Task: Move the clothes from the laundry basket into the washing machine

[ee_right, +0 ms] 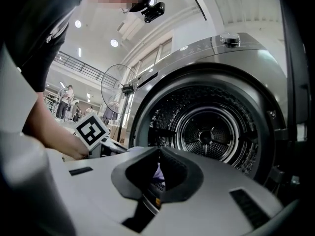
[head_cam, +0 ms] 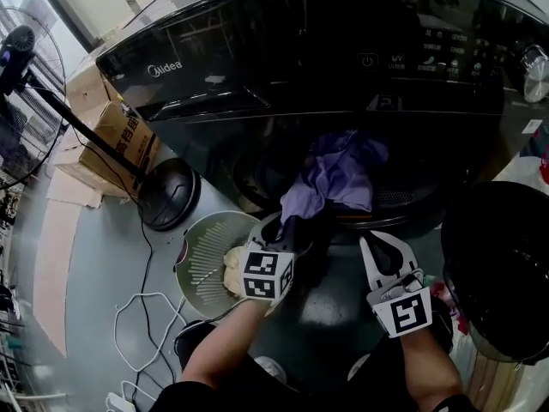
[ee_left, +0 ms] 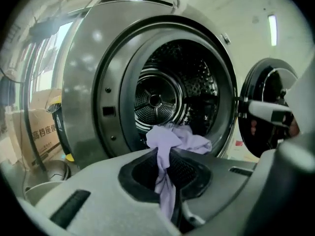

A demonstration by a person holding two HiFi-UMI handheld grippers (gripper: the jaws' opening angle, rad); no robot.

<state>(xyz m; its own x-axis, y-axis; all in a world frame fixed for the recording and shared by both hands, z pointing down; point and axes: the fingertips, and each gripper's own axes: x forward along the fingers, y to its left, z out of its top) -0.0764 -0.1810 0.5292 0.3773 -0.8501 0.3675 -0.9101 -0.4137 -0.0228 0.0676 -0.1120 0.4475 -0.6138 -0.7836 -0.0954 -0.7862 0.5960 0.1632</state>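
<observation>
Grey floor in front of the dark washing machine (head_cam: 257,67). Far left is the laundry basket (head_cam: 199,245), with a pale garment (head_cam: 232,273) lying in it. The left gripper (ee_left: 166,154) is clamped tight on the purple shirt (head_cam: 339,174), which bunches just past its tips at the drum mouth. The right gripper (ee_right: 158,152) sits near it with its tips together, and the purple sliver behind them is probably not gripped.

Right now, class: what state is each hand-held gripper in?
Left hand-held gripper: closed on the purple cloth.
Right hand-held gripper: closed, holding nothing.
</observation>
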